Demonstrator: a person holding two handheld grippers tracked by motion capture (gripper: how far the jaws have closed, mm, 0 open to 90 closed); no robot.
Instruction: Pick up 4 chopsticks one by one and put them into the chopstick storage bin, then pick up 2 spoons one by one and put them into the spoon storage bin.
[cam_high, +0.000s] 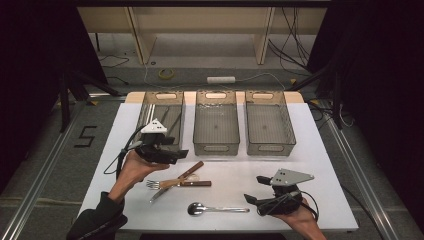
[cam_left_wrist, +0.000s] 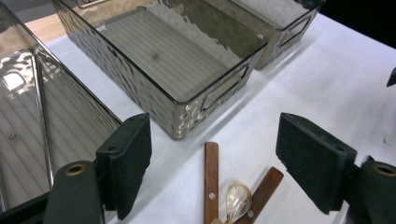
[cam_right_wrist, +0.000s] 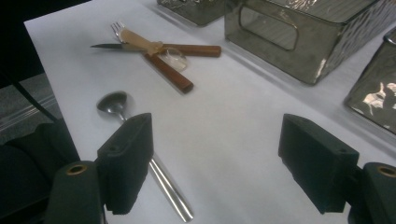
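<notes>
Wooden-handled cutlery crossed mid-table, left gripper open just above

This looks like a lab recording bay. Black curtains close off both sides of the frame, loose cables and a power strip lie on the floor at top, and aluminium rails flank the white counter.
</notes>
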